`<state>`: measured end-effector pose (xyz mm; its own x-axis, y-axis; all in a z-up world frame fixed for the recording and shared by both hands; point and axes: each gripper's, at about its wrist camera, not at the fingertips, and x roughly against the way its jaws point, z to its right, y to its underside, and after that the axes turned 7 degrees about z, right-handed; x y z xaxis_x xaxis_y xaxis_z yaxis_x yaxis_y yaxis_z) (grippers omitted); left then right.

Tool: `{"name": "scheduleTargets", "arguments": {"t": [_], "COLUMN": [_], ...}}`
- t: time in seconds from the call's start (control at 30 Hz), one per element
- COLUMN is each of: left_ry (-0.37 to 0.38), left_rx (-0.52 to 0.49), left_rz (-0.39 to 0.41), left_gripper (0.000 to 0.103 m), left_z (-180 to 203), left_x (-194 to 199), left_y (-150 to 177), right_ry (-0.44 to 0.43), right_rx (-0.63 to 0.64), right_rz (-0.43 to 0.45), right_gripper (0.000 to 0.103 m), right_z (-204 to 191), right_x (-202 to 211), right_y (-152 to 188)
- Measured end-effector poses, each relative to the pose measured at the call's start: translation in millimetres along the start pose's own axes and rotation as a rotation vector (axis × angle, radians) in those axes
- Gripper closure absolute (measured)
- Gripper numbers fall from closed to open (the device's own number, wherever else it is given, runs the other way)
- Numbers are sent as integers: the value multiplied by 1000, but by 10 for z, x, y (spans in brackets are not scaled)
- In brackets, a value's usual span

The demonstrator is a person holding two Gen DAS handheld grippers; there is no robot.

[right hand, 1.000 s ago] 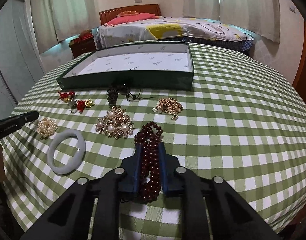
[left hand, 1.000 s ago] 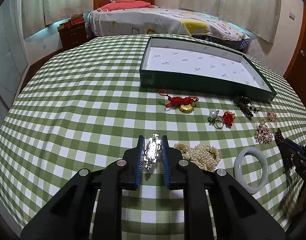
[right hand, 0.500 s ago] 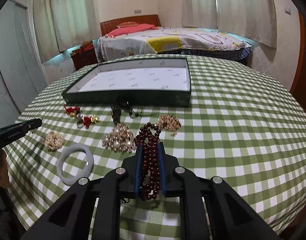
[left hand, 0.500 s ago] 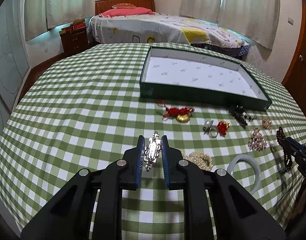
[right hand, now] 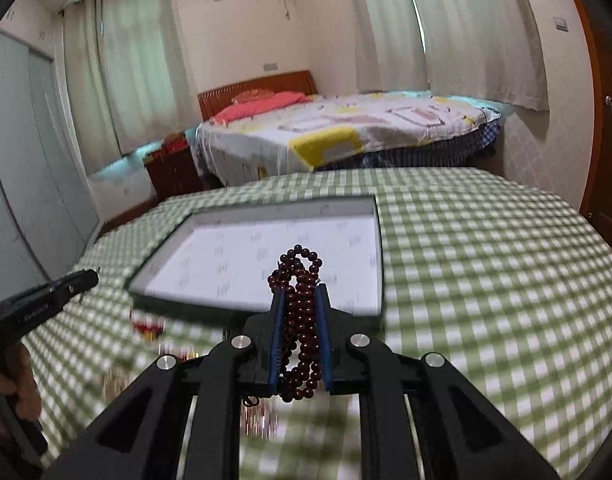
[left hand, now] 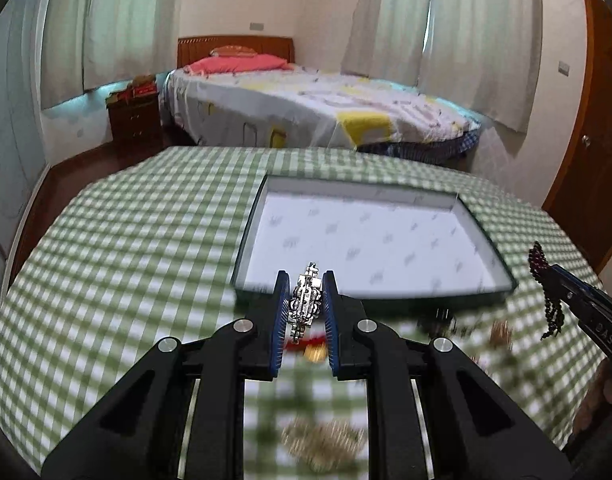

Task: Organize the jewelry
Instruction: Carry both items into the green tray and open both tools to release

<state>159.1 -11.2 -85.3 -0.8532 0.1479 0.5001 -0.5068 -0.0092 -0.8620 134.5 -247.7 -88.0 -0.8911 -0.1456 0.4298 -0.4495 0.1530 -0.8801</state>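
Left gripper (left hand: 305, 307) is clamped on a silver brooch (left hand: 305, 305), held upright above the cloth; right gripper (right hand: 299, 335) is closed on dark red beads (right hand: 299, 320) — loops dangling. Both face the empty box (left hand: 370, 240) just ahead — likely their destination; other pieces lie blurred below.

The tray (left hand: 482, 240) sits on the table (left hand: 126, 240), bed (left hand: 306, 108) behind it. Loose jewelry (left hand: 322, 440) lies on the table in front of the tray.
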Motion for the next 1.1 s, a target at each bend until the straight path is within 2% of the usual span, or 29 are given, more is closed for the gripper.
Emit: {"name": "scheduleTargets", "arguments": {"t": [0.23,0.37,0.47,0.63,0.87,0.93,1.03,1.1], "left_ry": [24,22,31,30,24,21,26,15], "left_rx": [-10,-36,-38,-21,-6,-9,-5,-5], "left_rz": [47,-18,-130,-240,-287,-288,-286,-284], "left_gripper": [86,86,86,86,86,86,80,60], "left_z": [146,198,199,127,55,68,88,106], "left_x": [-538,-964,-1336,-1611,-1727,-1744,-1737,-1754], "left_y": [-368,-333,-210,-29,31,30,16,8], "right_ry": [5,33,56,78,101,101,87,77], "right_rx": [-5,-12,-16,-10,1,3,11,20], "right_rz": [35,-35,-109,-201,-231,-230,-228,-227], "right_gripper": [87,87,87,87,86,83,72,65], "right_z": [31,132,201,249,284,276,238,198], "right_x": [-476,-835,-1057,-1219,-1261,-1250,-1240,-1248], "right_y": [-323,-268,-158,-5,51,55,57,60]}}
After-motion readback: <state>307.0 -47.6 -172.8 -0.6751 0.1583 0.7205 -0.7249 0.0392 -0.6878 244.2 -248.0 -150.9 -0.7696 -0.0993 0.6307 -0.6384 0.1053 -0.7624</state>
